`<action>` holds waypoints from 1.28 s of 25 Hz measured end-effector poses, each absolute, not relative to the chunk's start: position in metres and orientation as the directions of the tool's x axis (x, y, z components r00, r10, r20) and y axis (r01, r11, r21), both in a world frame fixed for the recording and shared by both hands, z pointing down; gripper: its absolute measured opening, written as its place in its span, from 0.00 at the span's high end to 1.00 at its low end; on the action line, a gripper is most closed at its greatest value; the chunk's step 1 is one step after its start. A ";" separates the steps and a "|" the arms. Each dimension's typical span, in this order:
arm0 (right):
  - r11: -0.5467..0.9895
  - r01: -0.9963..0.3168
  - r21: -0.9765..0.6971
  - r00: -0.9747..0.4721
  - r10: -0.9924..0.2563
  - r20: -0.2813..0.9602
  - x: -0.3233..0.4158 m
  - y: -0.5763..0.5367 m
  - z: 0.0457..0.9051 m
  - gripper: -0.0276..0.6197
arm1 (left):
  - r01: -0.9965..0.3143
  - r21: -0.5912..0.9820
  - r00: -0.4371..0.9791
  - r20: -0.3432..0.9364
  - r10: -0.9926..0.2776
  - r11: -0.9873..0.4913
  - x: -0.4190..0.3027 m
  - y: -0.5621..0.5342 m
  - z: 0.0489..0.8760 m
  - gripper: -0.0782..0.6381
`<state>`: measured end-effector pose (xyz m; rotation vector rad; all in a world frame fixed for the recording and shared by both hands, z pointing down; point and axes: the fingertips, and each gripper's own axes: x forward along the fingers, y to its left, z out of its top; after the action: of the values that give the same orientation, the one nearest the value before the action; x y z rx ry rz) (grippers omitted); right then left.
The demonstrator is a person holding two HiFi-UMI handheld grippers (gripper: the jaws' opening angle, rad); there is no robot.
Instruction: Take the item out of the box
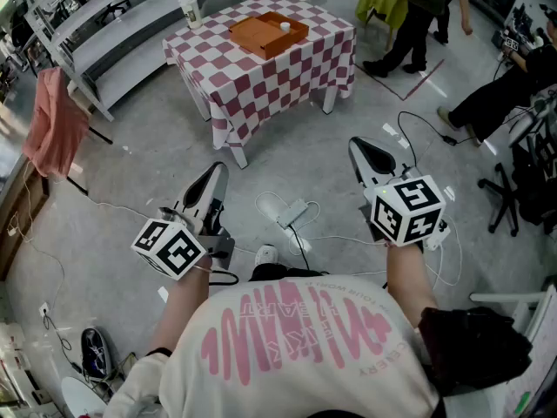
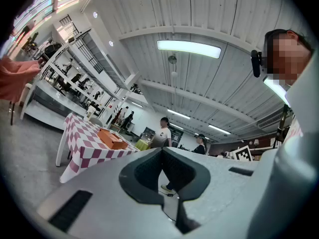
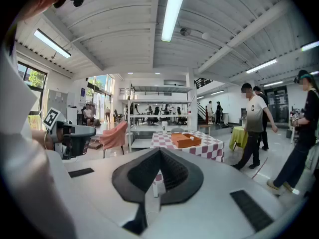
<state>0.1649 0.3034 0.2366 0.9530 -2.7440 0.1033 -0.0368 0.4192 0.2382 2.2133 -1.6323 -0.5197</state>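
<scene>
Holding nothing, the right claw (image 1: 359, 144) has its jaws pressed together at the tips, and the right gripper view shows only the room beyond them. The left claw (image 1: 218, 171) is likewise closed and empty. Both sit low in the head view, in front of the person's chest and well apart from the work.

Between the claws and the counter (image 1: 287, 77) lies open floor with loose cables (image 1: 291, 212) across the path. The counter, under a red-and-white checked cloth, stands at upper centre of the head view. On it rests the orange box (image 1: 257, 40), lidless, with a small white item (image 1: 285, 27) inside, towards its far right edge. A paper cup (image 1: 189, 10) stands at the counter's upper left corner, apart from the box.

Assessment: the task has not begun and the step in hand is the approach. Recommended practice:
- Step over the cables rather than dragging them.
- Close in until the box sits directly below the claws.
- Part one claw's jaws before entering the box.
- Come down on the item from above, clear of the box wall.
- Steady the box with the other claw if it slides.
</scene>
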 end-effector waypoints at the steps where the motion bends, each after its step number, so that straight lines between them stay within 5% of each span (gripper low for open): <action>1: 0.785 -0.620 0.010 -0.760 -0.603 0.244 0.165 0.302 0.236 0.95 | -0.833 0.476 0.274 -0.088 -0.958 -0.282 -0.037 0.418 0.238 0.88; 32: 0.705 -0.708 -0.038 -0.700 -0.693 0.171 0.068 0.189 0.209 0.95 | -0.833 0.381 0.383 -0.128 -0.915 -0.402 -0.154 0.270 0.207 0.88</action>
<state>0.0679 0.1887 0.2087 1.1433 -2.7662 0.1514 -0.1542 0.2701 0.2067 2.3899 -1.5464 -0.4670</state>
